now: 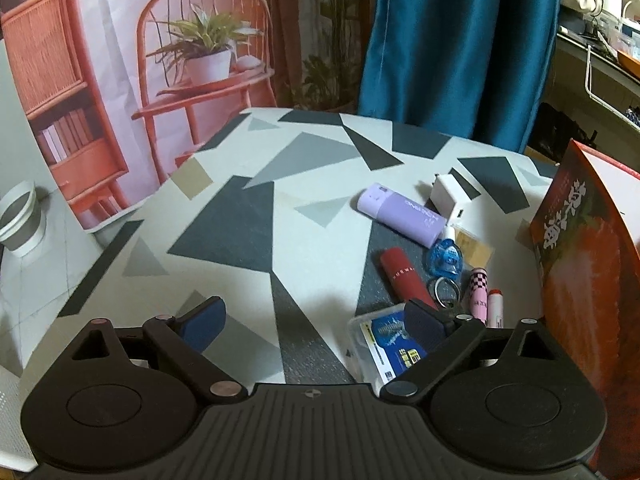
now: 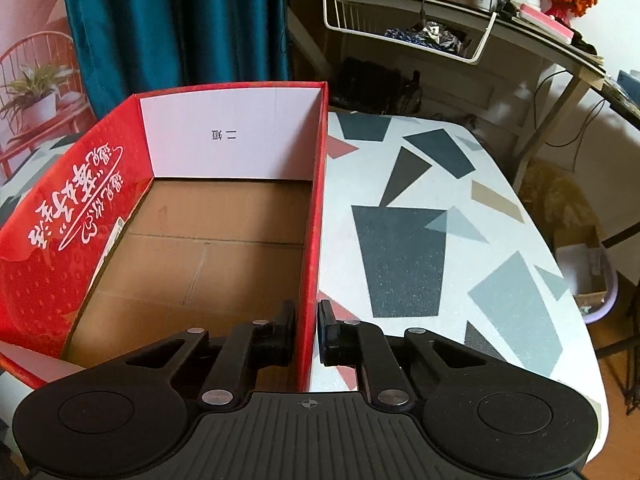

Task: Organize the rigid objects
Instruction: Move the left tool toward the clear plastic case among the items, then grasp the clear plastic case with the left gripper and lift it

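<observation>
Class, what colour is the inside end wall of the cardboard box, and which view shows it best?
White, with small dark printed characters, on the box's end wall; the right wrist view shows it best.

Each tool, left tool [image 1: 314, 322] and right tool [image 2: 307, 330], is built of black plastic: ribbed centre plate, round side discs, silver pivot screws, blue-padded fingers [image 1: 202, 326].

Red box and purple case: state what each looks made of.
Red box: cardboard, apparently; bare brown corrugated floor with flap seams, printed glossy red outside, white inside its end wall. Purple case: likely moulded plastic; smooth matte lilac shell, rounded edges, printed lettering.
</observation>
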`<state>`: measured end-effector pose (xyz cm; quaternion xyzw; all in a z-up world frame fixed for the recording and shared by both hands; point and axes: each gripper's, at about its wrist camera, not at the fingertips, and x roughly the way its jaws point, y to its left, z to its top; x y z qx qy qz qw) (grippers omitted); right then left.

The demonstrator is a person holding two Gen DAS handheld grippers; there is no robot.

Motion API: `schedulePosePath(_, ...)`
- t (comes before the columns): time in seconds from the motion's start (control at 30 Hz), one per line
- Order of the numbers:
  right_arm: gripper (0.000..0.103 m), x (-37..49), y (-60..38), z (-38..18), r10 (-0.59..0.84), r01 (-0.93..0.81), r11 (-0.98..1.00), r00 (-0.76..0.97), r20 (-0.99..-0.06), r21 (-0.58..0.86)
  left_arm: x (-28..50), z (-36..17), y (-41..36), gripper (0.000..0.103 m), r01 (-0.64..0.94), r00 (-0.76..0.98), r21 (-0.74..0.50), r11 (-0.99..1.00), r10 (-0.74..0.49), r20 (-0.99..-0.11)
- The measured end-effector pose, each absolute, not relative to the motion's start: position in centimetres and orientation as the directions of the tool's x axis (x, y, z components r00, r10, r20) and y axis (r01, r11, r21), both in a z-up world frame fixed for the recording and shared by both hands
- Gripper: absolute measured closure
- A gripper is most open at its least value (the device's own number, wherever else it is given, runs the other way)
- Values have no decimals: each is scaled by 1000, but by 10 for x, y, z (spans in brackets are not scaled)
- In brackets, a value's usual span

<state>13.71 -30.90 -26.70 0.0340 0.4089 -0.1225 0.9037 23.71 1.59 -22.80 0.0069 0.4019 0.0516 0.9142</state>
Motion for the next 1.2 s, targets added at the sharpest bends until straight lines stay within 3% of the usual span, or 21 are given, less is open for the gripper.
schedulePosePath(0.33,91,137,-305,-265,-194,201,976,621,-759,-86,241,-237,27,9,-107,612,-34,994,39,-790)
schedulePosePath(0.57,91,136,-297,-267,-224,184,973,628,-745,-137,246,-246,11,9,-76,584,-27,997,23,-812)
schedulePosePath(1.13,91,132,-301,-268,-193,173,979,655,-730,-104,246,-266,-3,9,-11,547,-36,999,-24,-837)
schedulePosePath(1.2,91,132,-300,-268,-193,177,979,658,-728,-100,242,-265,-3,18,13,561,-36,999,-37,-827)
